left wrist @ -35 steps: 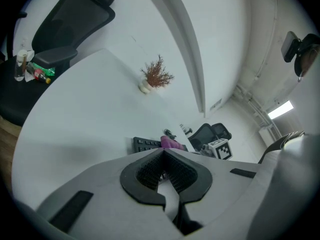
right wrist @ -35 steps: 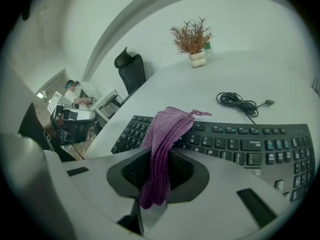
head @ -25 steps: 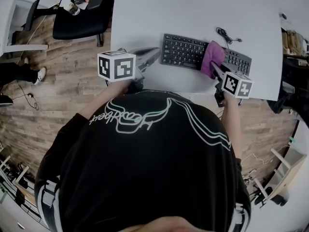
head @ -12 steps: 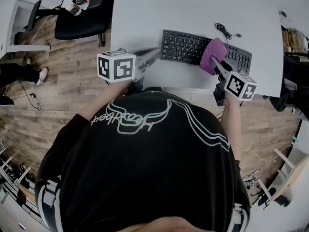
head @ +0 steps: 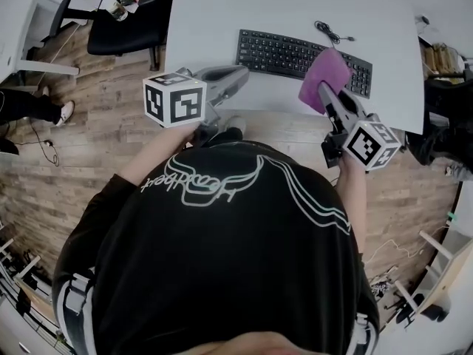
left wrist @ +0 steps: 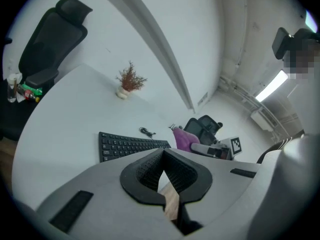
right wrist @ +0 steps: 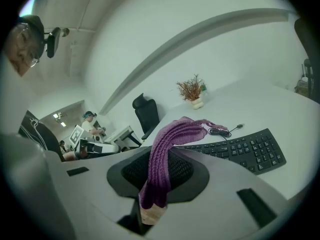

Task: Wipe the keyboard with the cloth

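Observation:
A black keyboard (head: 292,52) lies across the white table (head: 222,13), and shows too in the left gripper view (left wrist: 125,145) and the right gripper view (right wrist: 245,149). My right gripper (head: 325,91) is shut on a purple cloth (head: 324,76). The cloth hangs over the table's near edge, beside the keyboard's right end, and stands up out of the jaws (right wrist: 170,144). It is lifted, not pressed on the keys. My left gripper (head: 238,76) is shut and empty (left wrist: 161,156), at the table's front edge left of the keyboard.
A thin black cable (head: 330,32) lies behind the keyboard. A small potted dried plant (left wrist: 129,80) stands at the table's far side. A black office chair (head: 122,32) stands on the wooden floor left of the table. Shelves (head: 443,58) are at right.
My right gripper has drawn the cloth off the keyboard's right part, back towards the table's near edge and upward. The left gripper has stayed about where it was.

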Available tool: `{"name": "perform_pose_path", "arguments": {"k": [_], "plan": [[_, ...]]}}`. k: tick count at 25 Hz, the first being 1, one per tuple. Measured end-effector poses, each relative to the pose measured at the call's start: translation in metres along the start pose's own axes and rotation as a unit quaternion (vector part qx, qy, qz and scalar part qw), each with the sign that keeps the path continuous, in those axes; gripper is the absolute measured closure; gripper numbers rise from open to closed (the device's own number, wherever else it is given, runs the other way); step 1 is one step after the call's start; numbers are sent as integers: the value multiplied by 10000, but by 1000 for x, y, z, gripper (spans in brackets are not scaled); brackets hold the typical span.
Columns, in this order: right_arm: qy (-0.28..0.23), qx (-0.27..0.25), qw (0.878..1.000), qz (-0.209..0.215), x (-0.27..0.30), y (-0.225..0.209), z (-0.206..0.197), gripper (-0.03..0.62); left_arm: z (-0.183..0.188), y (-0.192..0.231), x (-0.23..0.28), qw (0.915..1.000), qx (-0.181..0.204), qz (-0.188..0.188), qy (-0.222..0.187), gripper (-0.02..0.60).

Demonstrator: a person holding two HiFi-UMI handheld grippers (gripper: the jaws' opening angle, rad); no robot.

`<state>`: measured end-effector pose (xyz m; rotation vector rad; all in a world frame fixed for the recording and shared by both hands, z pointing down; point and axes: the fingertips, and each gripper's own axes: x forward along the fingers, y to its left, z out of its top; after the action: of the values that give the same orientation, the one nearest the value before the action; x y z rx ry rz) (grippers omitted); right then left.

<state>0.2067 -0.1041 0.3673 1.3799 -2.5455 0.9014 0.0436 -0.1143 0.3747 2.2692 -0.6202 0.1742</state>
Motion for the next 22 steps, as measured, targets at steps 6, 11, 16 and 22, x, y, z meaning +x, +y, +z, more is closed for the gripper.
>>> {"name": "perform_pose_path", "arguments": {"k": [6, 11, 16, 22], "plan": [[-313, -337, 9983, 349, -69, 48, -14, 530, -15, -76, -19, 9969, 744, -29, -252, 577], [-419, -560, 9958, 592, -121, 78, -36, 530, -42, -133, -28, 9926, 1144, -61, -394, 577], [-472, -636, 9938, 781, -169, 102, -66, 530, -81, -180, -39, 9912, 1251, -75, -436, 577], [-535, -420, 9932, 945, -215, 132, -96, 530, -118, -230, -61, 9898, 1372, -155, -361, 577]]}}
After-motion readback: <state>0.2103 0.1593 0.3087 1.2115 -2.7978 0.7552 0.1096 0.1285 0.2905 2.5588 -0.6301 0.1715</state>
